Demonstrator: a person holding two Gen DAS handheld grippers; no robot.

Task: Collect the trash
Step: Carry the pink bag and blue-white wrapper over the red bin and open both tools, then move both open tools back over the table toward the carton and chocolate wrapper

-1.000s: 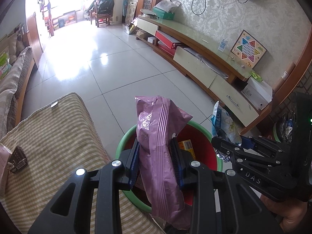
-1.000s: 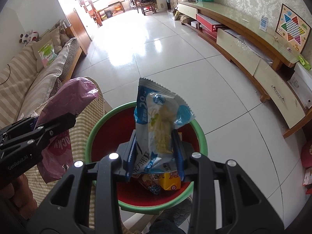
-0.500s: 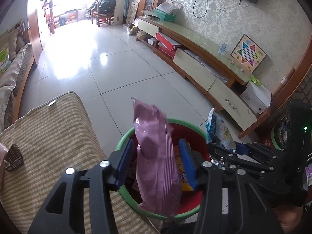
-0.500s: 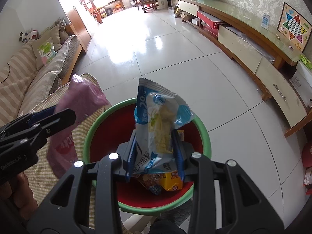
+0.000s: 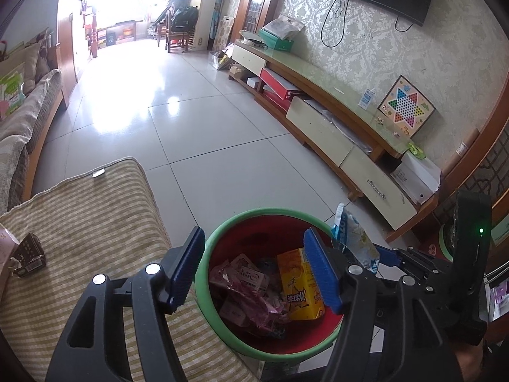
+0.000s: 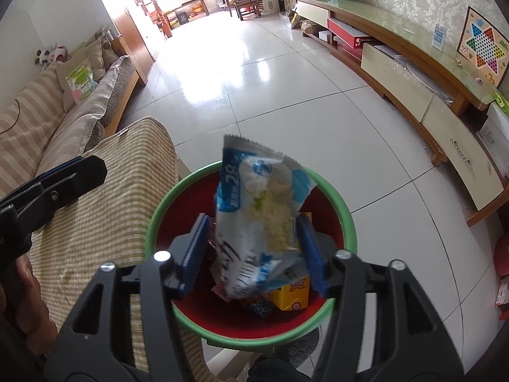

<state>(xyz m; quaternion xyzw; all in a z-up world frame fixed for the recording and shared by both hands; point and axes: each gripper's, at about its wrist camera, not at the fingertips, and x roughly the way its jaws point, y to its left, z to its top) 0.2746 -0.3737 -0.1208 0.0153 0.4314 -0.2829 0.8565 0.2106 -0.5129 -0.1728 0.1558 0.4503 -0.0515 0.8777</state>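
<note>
A red bin with a green rim (image 5: 254,215) (image 6: 345,213) stands on the floor beside a striped cushion. My left gripper (image 5: 254,270) is open and empty above the bin. A pink bag (image 5: 251,302) and a yellow carton (image 5: 297,283) lie inside it. My right gripper (image 6: 256,251) hangs over the bin with its jaws parted around a blue and white snack bag (image 6: 257,219), which stands between the pads; the bag also shows in the left wrist view (image 5: 353,242).
The striped cushion (image 5: 82,222) (image 6: 105,210) lies left of the bin, with a small dark box (image 5: 28,254) on it. A long TV cabinet (image 5: 334,130) runs along the right wall. A sofa (image 6: 47,117) is at the left. The floor is of white tiles (image 5: 197,121).
My left gripper opened and the pink bag fell into the bin. My right gripper's jaws have widened around the blue and white bag, which has tilted.
</note>
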